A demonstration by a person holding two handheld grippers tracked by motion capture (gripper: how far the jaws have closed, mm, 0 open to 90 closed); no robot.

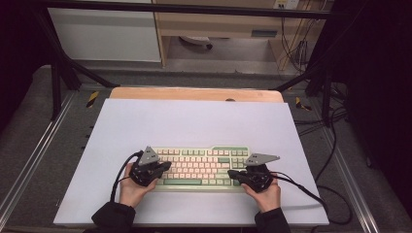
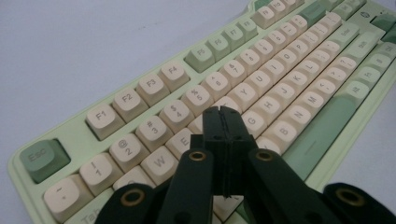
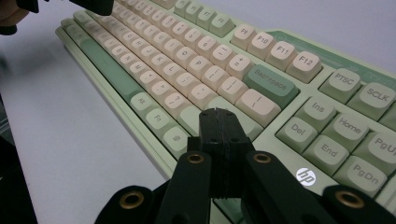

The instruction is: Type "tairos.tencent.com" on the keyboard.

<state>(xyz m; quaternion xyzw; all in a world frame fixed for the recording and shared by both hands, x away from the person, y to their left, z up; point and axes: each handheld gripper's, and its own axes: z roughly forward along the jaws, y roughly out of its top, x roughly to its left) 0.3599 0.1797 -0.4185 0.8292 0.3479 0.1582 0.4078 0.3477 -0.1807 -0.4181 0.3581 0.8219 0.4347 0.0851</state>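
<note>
A pale green keyboard [image 1: 199, 167] with cream and green keys lies on the white table sheet near the front edge. My left gripper [image 1: 166, 166] hovers over the keyboard's left end, jaws pressed together with nothing between them; in the left gripper view its tips [image 2: 223, 112] sit just above the letter keys near the keyboard [image 2: 261, 74] middle rows. My right gripper [image 1: 231, 173] is over the keyboard's right end, also shut and empty; in the right gripper view its tips [image 3: 217, 113] hang above the keys below Backspace on the keyboard [image 3: 196, 60].
The white sheet [image 1: 194, 121] covers a wooden table [image 1: 194, 93] inside a dark metal frame. Black cables [image 1: 311, 191] trail from both grippers across the sheet. The left hand [image 3: 11, 14] with its gripper appears at the top left of the right gripper view.
</note>
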